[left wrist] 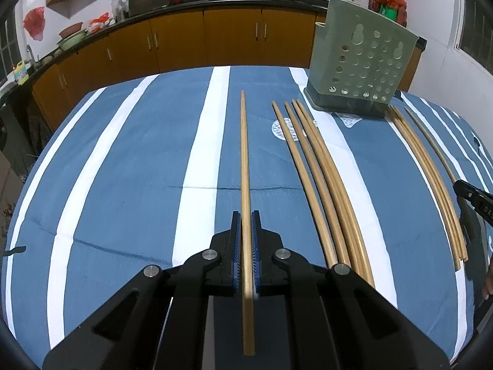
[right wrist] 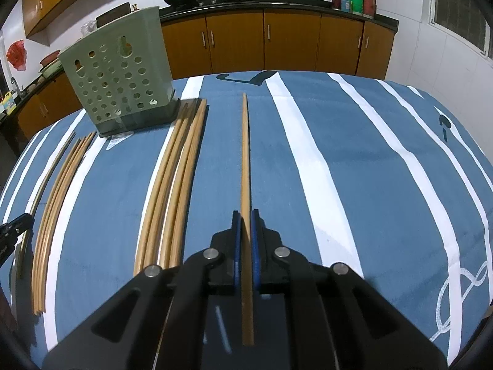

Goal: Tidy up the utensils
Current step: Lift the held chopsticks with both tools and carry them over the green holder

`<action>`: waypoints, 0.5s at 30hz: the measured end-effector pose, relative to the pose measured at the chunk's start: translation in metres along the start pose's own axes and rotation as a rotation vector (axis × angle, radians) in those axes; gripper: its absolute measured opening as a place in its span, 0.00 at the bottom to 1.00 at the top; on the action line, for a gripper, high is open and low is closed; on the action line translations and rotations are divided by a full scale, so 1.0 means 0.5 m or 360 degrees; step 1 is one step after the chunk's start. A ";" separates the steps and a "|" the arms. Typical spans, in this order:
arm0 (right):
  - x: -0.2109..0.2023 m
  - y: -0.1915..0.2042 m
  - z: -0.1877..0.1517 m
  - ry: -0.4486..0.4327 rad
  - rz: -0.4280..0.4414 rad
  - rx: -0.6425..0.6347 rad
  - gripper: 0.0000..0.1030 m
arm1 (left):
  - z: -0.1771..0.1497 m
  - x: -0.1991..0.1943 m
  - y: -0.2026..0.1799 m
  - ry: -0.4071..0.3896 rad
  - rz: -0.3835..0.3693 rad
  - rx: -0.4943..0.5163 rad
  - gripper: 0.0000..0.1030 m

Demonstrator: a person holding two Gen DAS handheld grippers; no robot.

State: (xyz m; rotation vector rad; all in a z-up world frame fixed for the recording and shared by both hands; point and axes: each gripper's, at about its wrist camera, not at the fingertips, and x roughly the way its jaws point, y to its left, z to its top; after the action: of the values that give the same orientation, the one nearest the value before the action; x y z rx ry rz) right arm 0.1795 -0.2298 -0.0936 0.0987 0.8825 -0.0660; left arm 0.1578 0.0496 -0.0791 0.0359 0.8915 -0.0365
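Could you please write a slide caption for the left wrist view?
Left gripper clamps one chopstick above the striped cloth, loose chopsticks and green holder beyond.

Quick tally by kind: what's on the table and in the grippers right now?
Held chopsticks: 2, one in the left gripper, one in the right gripper
Loose chopsticks: 8, in two bunches
Green holder: 1
Total: 11

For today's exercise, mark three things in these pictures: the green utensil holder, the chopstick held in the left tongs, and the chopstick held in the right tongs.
Green utensil holder [left wrist: 363,61], left wrist view: its perforated wall.
Left chopstick [left wrist: 244,154], left wrist view: mid-shaft, ahead of the tongs.
Right chopstick [right wrist: 245,154], right wrist view: mid-shaft, ahead of the tongs.
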 end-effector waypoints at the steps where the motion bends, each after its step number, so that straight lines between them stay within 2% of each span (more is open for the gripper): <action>1: -0.003 -0.003 0.002 0.0003 0.0013 0.0013 0.08 | 0.001 0.000 0.000 0.0005 0.0001 0.0006 0.07; 4: -0.027 -0.011 0.010 -0.0050 0.0022 0.0032 0.08 | 0.010 -0.018 0.001 -0.0032 -0.0002 0.0022 0.07; 9: -0.086 -0.024 0.043 -0.0190 0.0046 0.0068 0.08 | 0.043 -0.071 0.008 -0.0168 -0.0001 0.0032 0.07; 15: -0.155 -0.032 0.084 -0.0368 0.0069 0.0091 0.08 | 0.098 -0.135 0.033 -0.0337 -0.0031 -0.0066 0.07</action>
State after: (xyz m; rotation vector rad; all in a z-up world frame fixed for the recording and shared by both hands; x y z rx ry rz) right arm 0.1611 -0.2490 -0.0080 0.1606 0.6473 -0.0606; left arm 0.1543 0.0652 0.0042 -0.0150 0.6804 -0.0390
